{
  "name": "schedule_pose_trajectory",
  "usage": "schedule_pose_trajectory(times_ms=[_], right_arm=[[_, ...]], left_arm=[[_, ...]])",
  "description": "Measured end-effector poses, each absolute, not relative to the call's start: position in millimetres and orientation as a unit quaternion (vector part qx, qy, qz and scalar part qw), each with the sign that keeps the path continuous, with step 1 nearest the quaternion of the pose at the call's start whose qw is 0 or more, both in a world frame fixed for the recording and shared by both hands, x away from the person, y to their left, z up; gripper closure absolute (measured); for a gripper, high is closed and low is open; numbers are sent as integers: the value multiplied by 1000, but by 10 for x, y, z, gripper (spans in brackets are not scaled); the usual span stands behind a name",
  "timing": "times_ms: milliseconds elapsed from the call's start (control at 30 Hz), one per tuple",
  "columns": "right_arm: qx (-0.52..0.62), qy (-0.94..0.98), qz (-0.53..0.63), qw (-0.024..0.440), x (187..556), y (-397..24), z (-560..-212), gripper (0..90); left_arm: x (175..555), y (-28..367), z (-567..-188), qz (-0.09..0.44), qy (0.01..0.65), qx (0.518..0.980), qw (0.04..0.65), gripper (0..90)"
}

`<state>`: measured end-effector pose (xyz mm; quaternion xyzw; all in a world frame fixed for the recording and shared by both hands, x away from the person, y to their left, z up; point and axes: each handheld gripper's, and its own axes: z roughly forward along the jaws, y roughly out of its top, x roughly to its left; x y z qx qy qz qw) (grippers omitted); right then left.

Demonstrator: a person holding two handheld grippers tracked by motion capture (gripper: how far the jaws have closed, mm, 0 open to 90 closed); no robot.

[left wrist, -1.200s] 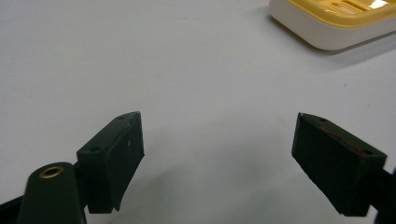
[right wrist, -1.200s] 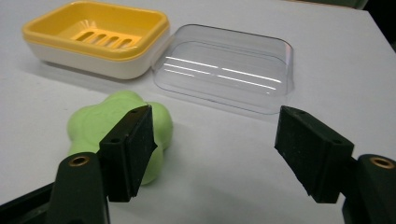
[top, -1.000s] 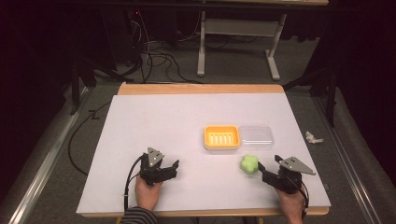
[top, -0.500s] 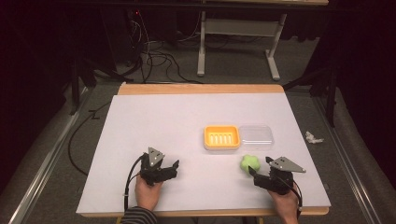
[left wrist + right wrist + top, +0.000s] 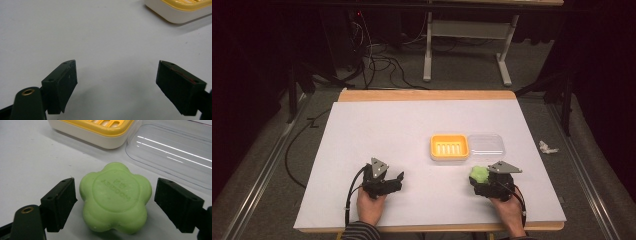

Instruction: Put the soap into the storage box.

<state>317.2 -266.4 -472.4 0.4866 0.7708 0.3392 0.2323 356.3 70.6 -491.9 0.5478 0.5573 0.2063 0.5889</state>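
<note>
Lay flat on the white table (image 5: 377,135), a green flower-shaped soap (image 5: 115,197), just in front of the yellow soap dish (image 5: 95,130) and its clear lid (image 5: 172,152), which sat side by side and touching. Looked solid and stiff, probably light enough for one gripper, with a waxy, smooth skin likely to slip under a weak pinch; soft enough to dent or scar if squeezed hard. Showed five rounded lobes and a stamped round face on top. Best taken across the sides, pads seated in two opposite notches between lobes rather than on the bulging lobes, where a hold would tend to roll off. Sat between the wide-spread jaws of the right gripper (image 5: 113,202), apart from both pads, nothing clamped. Rested well off to the left on bare table, the left gripper (image 5: 117,82), jaws equally wide and holding nothing.
</note>
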Motion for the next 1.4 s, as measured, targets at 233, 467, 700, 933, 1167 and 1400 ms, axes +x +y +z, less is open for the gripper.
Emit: schedule_pose_trajectory(times_ms=[233, 467, 700, 933, 1167, 1400], right_arm=[[491, 778, 322, 222, 3239, -2637, -4765, 179], [496, 780, 323, 205, 3283, -2646, -4790, 172], [488, 786, 315, 211, 3293, -2608, -4805, 231], [478, 789, 311, 228, 3277, -2595, -4801, 251], [472, 792, 310, 232, 3266, -2588, -4796, 253], [458, 795, 320, 238, 3229, -2568, -4776, 254]], left_arm=[[3560, 708, -4918, 206, 556, 548, 590, 178], [3561, 709, -4918, 205, 557, 548, 590, 177], [3560, 709, -4918, 206, 556, 548, 590, 177], [3560, 702, -4917, 206, 556, 545, 593, 177], [3565, 705, -4921, 206, 557, 548, 589, 178], [3564, 704, -4920, 206, 557, 548, 589, 177]])
